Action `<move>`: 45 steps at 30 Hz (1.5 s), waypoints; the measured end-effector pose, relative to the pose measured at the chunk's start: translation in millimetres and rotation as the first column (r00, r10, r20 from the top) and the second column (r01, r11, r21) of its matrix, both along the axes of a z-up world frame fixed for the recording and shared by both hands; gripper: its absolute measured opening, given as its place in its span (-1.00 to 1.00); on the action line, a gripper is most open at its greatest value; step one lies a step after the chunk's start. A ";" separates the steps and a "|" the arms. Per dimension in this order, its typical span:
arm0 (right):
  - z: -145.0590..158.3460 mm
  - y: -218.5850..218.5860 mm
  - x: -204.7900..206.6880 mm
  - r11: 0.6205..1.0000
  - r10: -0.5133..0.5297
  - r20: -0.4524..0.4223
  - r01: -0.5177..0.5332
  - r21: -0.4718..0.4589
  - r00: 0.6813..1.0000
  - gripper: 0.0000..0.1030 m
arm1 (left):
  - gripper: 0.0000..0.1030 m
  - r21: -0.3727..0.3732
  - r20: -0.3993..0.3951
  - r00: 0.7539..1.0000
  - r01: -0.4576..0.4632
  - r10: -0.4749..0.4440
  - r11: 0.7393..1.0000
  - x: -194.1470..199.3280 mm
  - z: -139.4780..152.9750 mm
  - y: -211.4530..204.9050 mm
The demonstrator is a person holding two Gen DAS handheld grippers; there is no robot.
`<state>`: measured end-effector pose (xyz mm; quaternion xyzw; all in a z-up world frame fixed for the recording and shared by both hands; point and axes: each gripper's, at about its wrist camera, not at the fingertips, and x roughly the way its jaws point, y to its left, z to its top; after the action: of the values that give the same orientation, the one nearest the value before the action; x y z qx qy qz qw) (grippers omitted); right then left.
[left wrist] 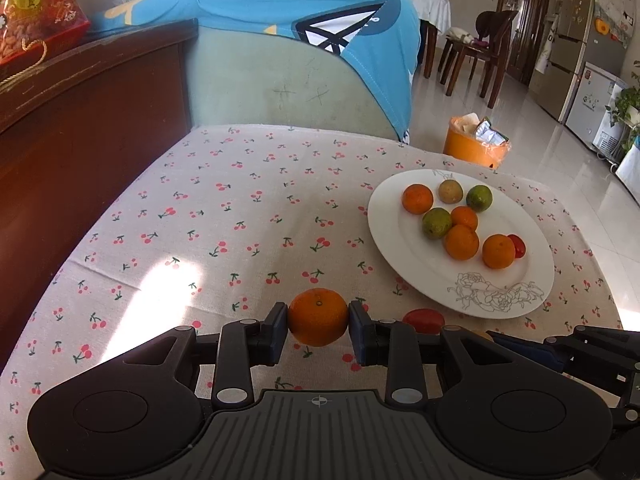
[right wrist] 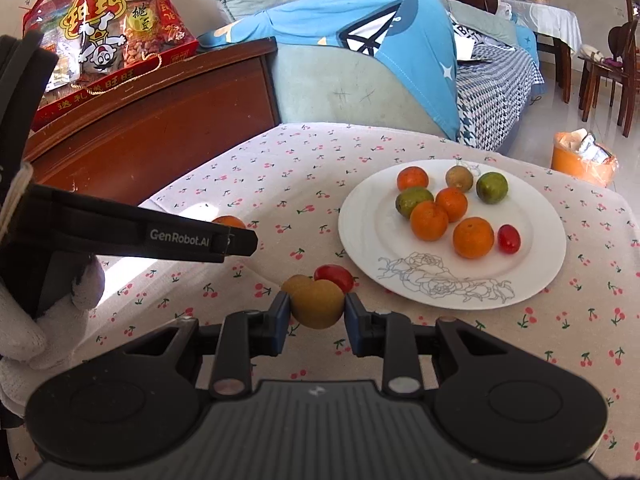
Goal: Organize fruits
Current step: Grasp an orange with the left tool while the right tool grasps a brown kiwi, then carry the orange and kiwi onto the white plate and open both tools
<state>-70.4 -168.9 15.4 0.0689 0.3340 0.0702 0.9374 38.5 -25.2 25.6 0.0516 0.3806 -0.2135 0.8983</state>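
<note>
Item one: left gripper (left wrist: 318,322), lower centre of the left wrist view, jaws drawn in on an orange mandarin (left wrist: 318,316), both blue pads pressed against its sides, the fruit over the cherry-print tablecloth (left wrist: 224,216). Item two: right gripper (right wrist: 316,312), lower centre of the right wrist view, jaws likewise closed in on a brownish-yellow fruit (right wrist: 314,302), pads touching it left and right. Item three: a red cherry tomato (right wrist: 334,276) on the cloth just behind that fruit, near the plate's front rim. Item four: white plate (right wrist: 360,232) with a line-drawn rose on its near rim, right of centre in both views, bearing four orange mandarins, two green citrus, one brownish fruit at the back and one red tomato at the right. Item five: the left gripper's black body, lettered GenRobot.AI, crosses the left edge of the right wrist view, carried by a white-gloved hand (right wrist: 24,340). Background: dark wooden cabinet (right wrist: 160,120) upper left with a red snack box (right wrist: 108,36) on top; sofa under a blue blanket (right wrist: 352,28); orange bin (left wrist: 474,144) on the tiled floor.
</note>
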 end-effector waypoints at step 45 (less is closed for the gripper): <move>-0.5 -138.2 78.8 0.956 -0.243 -0.085 0.254 0.146 0.966 -0.44 | -0.42 -0.074 -0.032 0.986 0.158 -0.161 0.985 15.0 -9.0 -92.1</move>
<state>8.4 -307.1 14.9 0.1858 0.3471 -0.0246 0.9189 53.5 -117.3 16.7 0.0457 0.3841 -0.2993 0.8722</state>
